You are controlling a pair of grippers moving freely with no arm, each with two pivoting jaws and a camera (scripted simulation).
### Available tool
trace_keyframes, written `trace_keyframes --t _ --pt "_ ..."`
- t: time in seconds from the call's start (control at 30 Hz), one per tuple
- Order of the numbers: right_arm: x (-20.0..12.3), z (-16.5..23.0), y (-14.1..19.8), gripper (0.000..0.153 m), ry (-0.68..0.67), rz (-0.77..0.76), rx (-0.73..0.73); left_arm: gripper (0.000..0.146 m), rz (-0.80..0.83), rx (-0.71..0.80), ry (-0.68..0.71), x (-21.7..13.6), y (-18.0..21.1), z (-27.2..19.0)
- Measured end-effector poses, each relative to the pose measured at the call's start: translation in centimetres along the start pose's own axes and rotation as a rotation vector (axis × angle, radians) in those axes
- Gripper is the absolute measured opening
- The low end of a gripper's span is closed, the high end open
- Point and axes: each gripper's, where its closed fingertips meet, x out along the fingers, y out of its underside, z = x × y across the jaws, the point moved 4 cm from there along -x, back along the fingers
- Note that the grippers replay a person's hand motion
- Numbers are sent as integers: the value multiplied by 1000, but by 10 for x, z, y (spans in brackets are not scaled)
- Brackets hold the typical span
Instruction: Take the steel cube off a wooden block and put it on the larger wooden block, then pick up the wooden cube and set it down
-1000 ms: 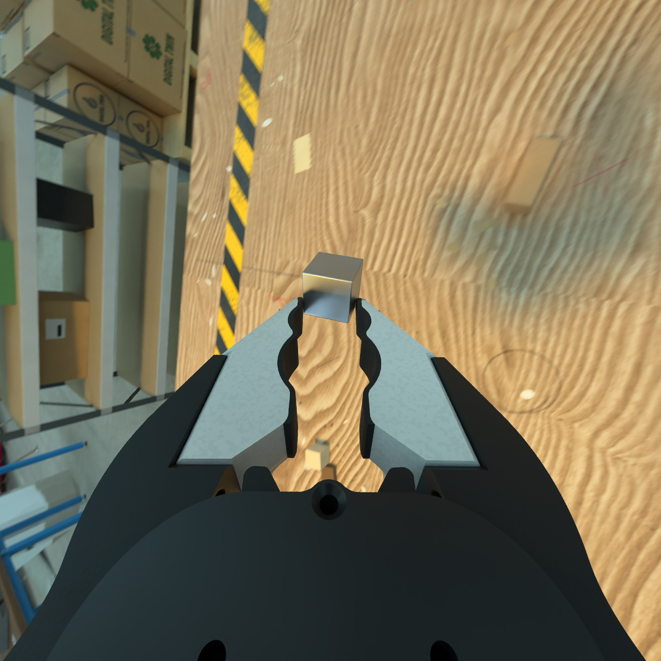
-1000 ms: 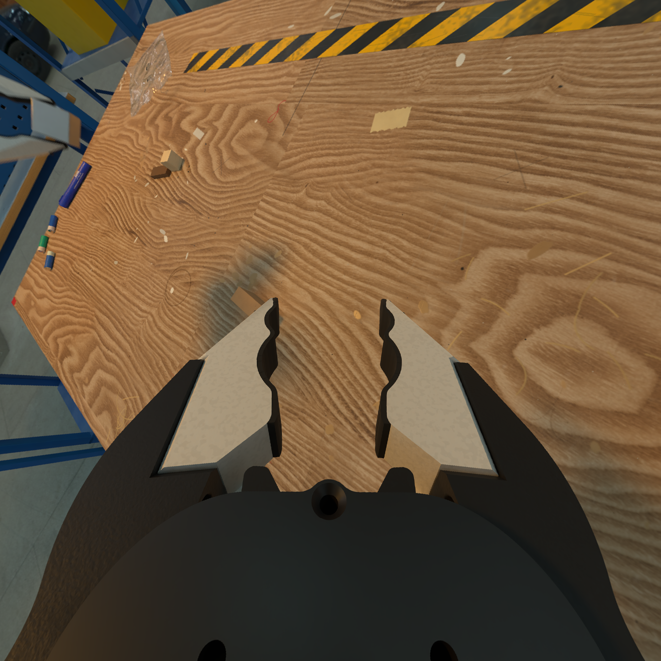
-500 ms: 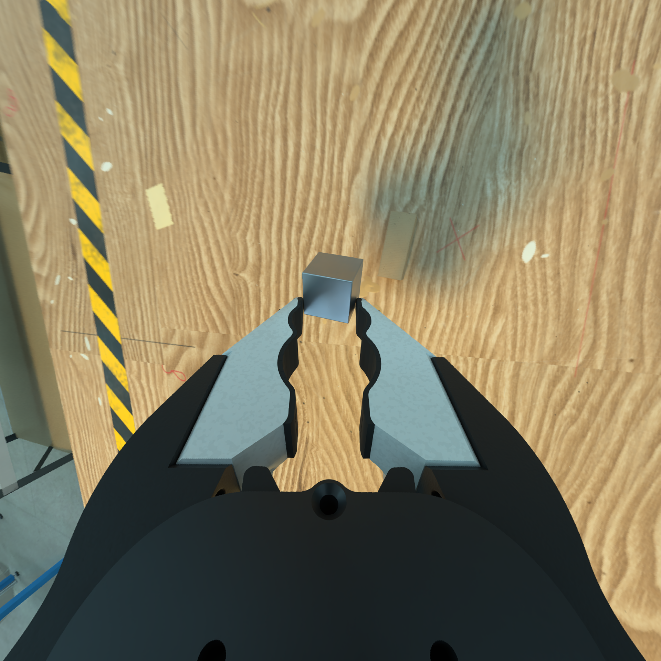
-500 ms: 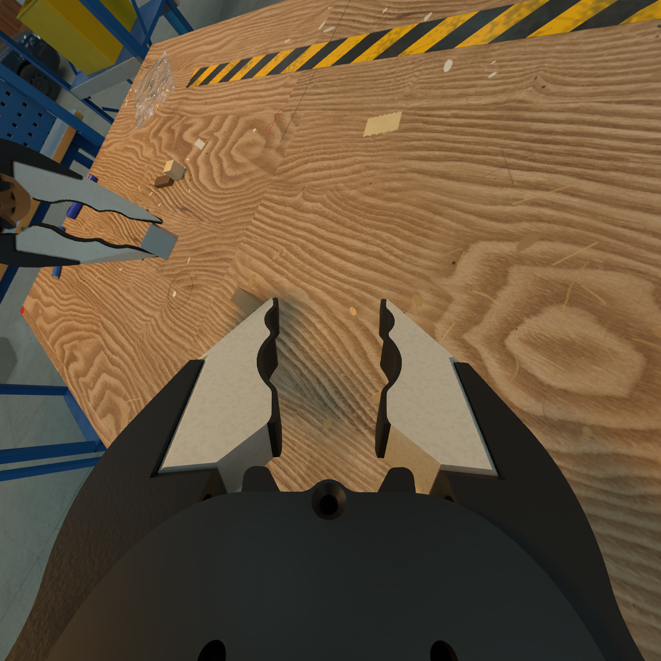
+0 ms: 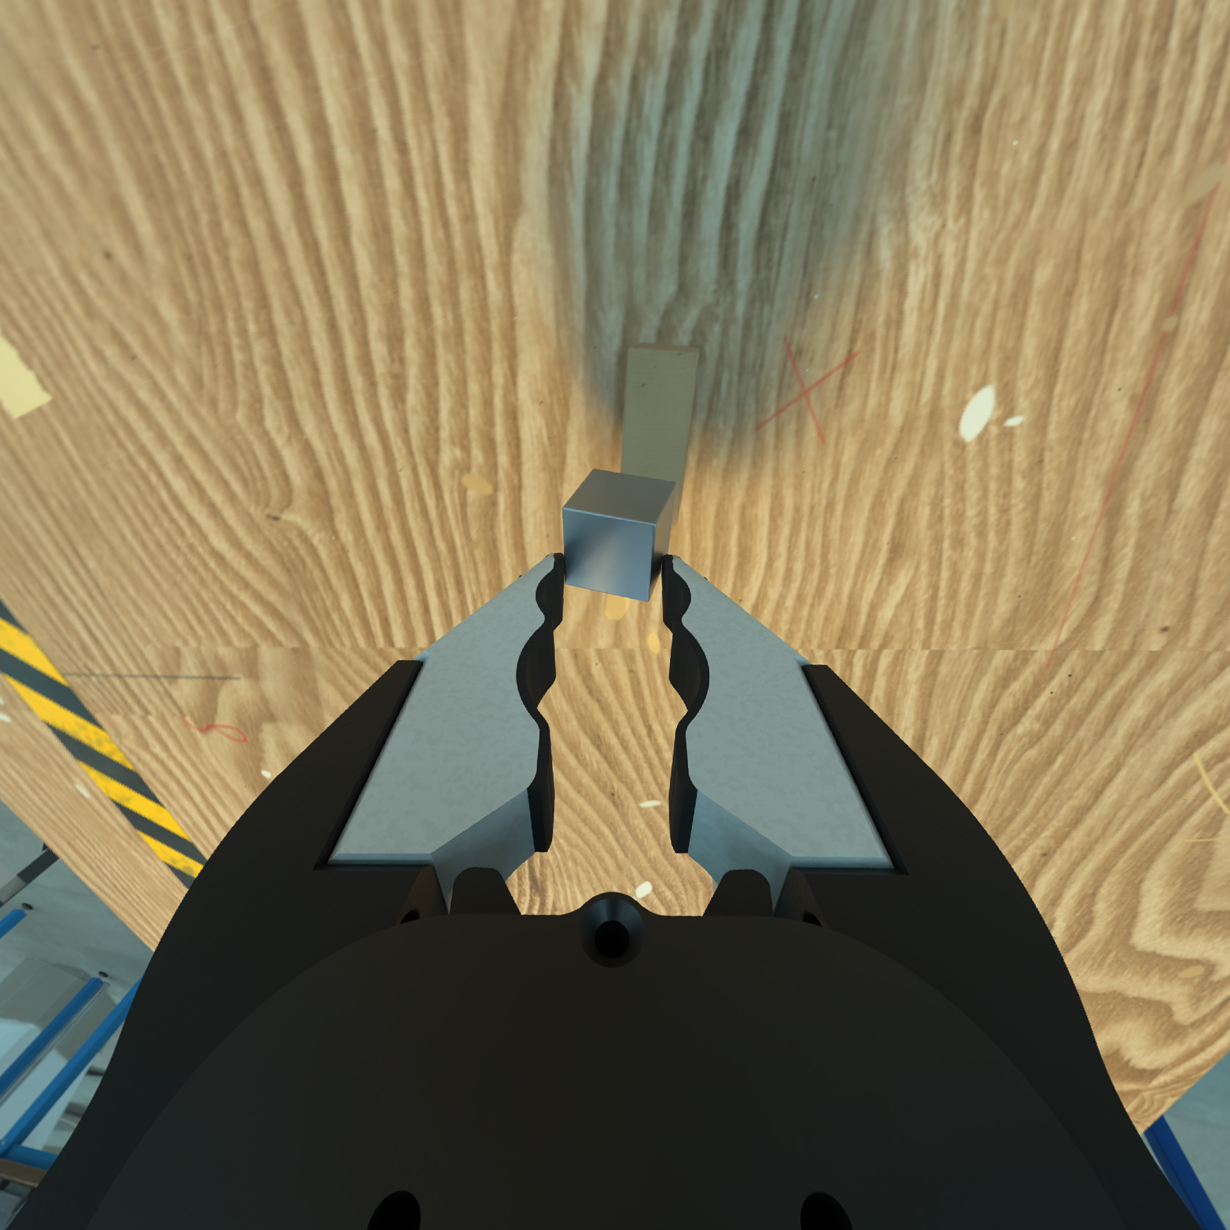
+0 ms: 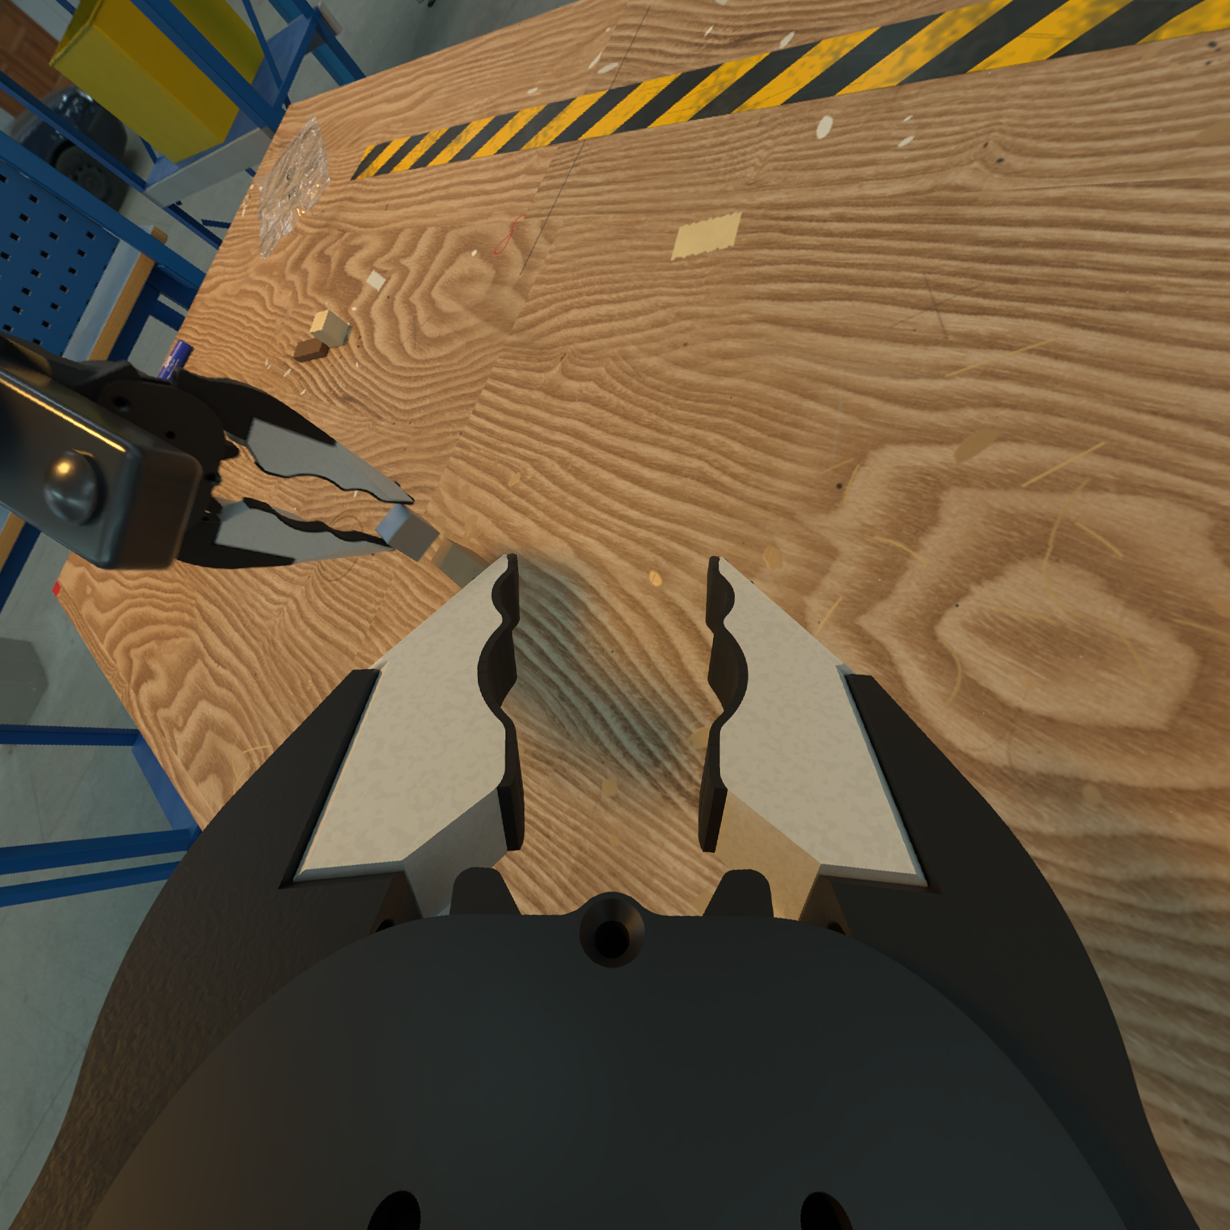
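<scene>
My left gripper is shut on the steel cube and holds it above the table, just short of the larger wooden block, a flat pale slab lying in shadow. In the right wrist view the left gripper carries the steel cube right beside that block, which my right finger partly hides. My right gripper is open and empty over the table. The wooden cube sits far off at the upper left next to a small darker wooden block.
The plywood table has a yellow-black hazard stripe along its far edge and a crumpled clear wrap at the far corner. Blue racking stands past the left edge. A tape scrap lies on the table.
My left gripper has carried the steel cube across the table toward the larger block, which now lies directly ahead of it. It has come well into the right wrist view. The right gripper barely moved.
</scene>
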Motion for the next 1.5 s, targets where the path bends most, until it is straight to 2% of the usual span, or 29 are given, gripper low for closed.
trace_keyframes --t 0.23,0.77,1.13,1.17,1.33,1.5 --pt "-1 1 0 57 -7 -2 -4 29 28 51 33 15 -13 -7" --pt "-4 -5 0 56 -13 -16 12 29 94 88 52 21 -17 -4" --pt "-3 -9 2 57 -12 -5 26 28 60 39 84 21 -20 -3" --pt "-3 -10 2 57 -11 -6 29 35 56 38 74 18 -21 -1" --pt "-6 -12 3 56 -12 -14 37 41 -19 28 15 -19 -19 9" --pt "-8 -13 5 56 -15 -24 44 40 -279 -68 -143 -111 11 28"
